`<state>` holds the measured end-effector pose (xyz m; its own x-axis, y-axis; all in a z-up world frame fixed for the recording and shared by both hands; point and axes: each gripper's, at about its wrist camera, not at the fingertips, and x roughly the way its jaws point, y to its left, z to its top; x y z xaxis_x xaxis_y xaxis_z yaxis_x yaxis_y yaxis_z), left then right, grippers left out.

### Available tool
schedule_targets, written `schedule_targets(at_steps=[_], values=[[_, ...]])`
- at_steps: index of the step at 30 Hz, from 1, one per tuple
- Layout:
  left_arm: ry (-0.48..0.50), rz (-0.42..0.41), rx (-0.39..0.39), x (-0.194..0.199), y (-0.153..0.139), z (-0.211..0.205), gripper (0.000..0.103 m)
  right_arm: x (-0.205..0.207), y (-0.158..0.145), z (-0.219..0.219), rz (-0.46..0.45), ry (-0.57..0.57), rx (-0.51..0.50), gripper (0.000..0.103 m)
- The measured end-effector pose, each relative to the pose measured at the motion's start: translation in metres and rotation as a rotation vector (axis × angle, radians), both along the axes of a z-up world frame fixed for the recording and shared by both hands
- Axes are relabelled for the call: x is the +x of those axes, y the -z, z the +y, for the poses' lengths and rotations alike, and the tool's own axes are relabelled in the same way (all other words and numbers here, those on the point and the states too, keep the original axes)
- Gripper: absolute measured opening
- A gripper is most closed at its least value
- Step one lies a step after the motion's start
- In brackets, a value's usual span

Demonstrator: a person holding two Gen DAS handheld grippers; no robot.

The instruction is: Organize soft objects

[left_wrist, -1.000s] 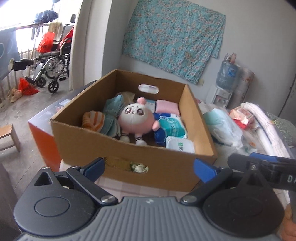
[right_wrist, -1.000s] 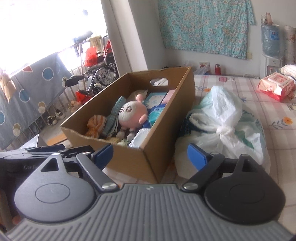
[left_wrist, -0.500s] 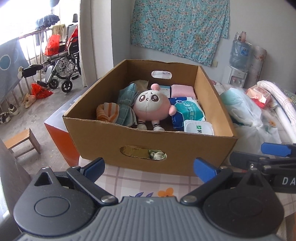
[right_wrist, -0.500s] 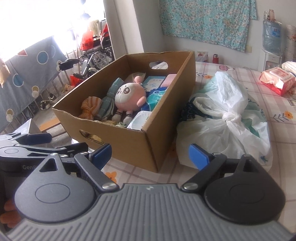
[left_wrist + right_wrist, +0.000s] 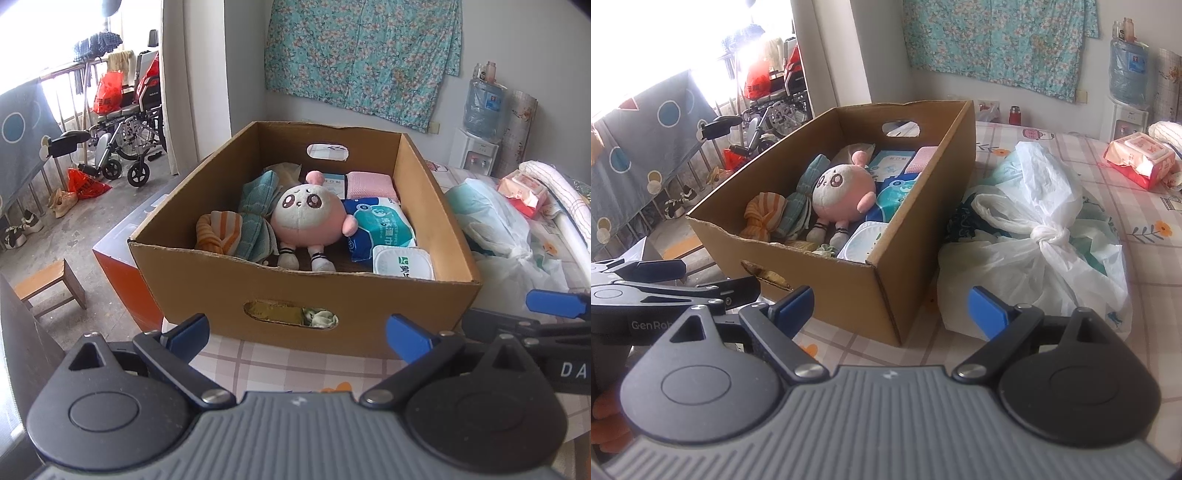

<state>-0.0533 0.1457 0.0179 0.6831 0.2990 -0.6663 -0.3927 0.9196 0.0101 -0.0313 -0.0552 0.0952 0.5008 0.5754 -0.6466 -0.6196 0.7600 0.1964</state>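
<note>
Left gripper (image 5: 297,332) hovered before the cardboard box (image 5: 306,291), fingers wide, empty. Pink plush doll (image 5: 308,221) lay mid-box between the rolled cloths (image 5: 236,230) and wipes packs (image 5: 380,227). Right gripper (image 5: 890,308), fingers wide, empty, faced the knotted plastic bag (image 5: 1034,236) beside the box; best pinched at its knot.

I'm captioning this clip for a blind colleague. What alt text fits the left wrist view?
An open cardboard box on a checked tablecloth holds a pink plush toy, rolled cloths and wet-wipe packs. The open, empty left gripper sits before it, with a tied plastic bag to the box's right.
</note>
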Motion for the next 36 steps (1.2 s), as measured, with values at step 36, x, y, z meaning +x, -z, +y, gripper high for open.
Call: schedule_targets(at_steps=[36], values=[[0.011, 0.017, -0.019, 0.0068, 0.0090, 0.0076, 0.101, 0.0072, 0.0079, 0.0022, 0.039, 0.017, -0.006, 0.091]])
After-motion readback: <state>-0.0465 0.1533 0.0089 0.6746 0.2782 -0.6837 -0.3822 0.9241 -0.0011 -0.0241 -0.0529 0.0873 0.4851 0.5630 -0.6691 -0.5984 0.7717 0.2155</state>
